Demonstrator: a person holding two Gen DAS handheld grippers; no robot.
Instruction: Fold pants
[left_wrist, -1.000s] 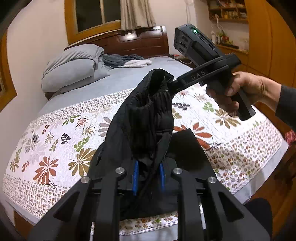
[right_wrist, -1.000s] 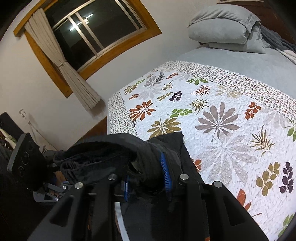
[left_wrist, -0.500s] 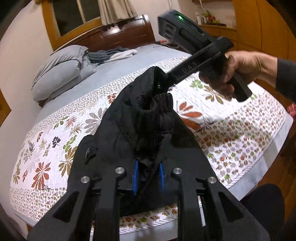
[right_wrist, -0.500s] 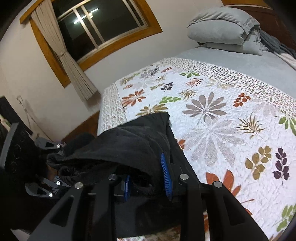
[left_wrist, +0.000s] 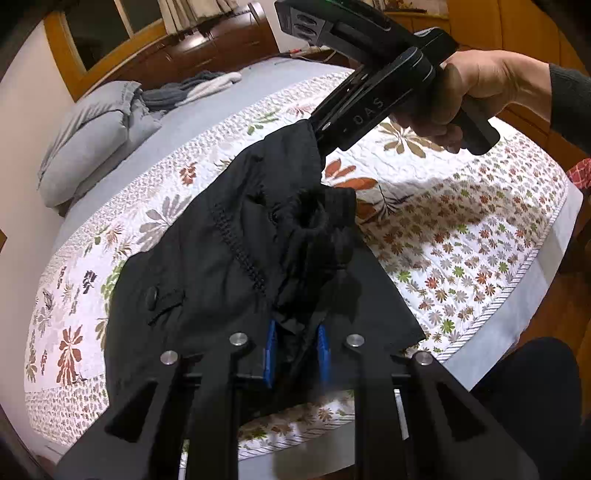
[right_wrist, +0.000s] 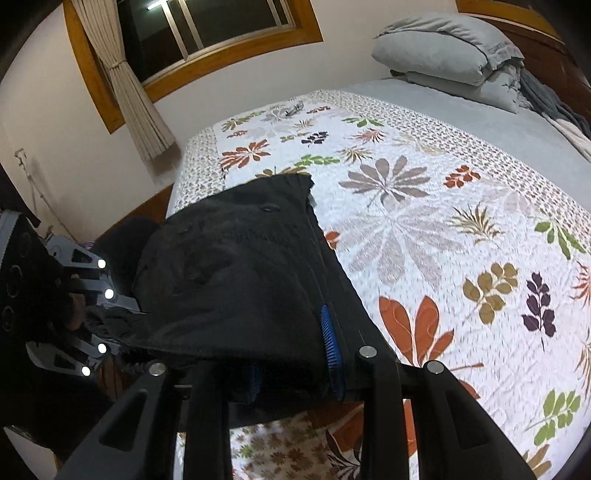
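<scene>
Both claws clamped on black pants (left_wrist: 221, 258): left gripper (left_wrist: 294, 347), right gripper (left_wrist: 319, 123); pants hang near quilt (right_wrist: 443, 221) edge

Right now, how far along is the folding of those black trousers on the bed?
Early stage. Done: the black pants are picked up, pinched by the left gripper and the right gripper at two spots. In hand: they hang bunched between the grippers, low over the floral quilt, part of the cloth seemingly touching it. Left: spreading them flat and making every fold; no neat fold shows yet.
</scene>
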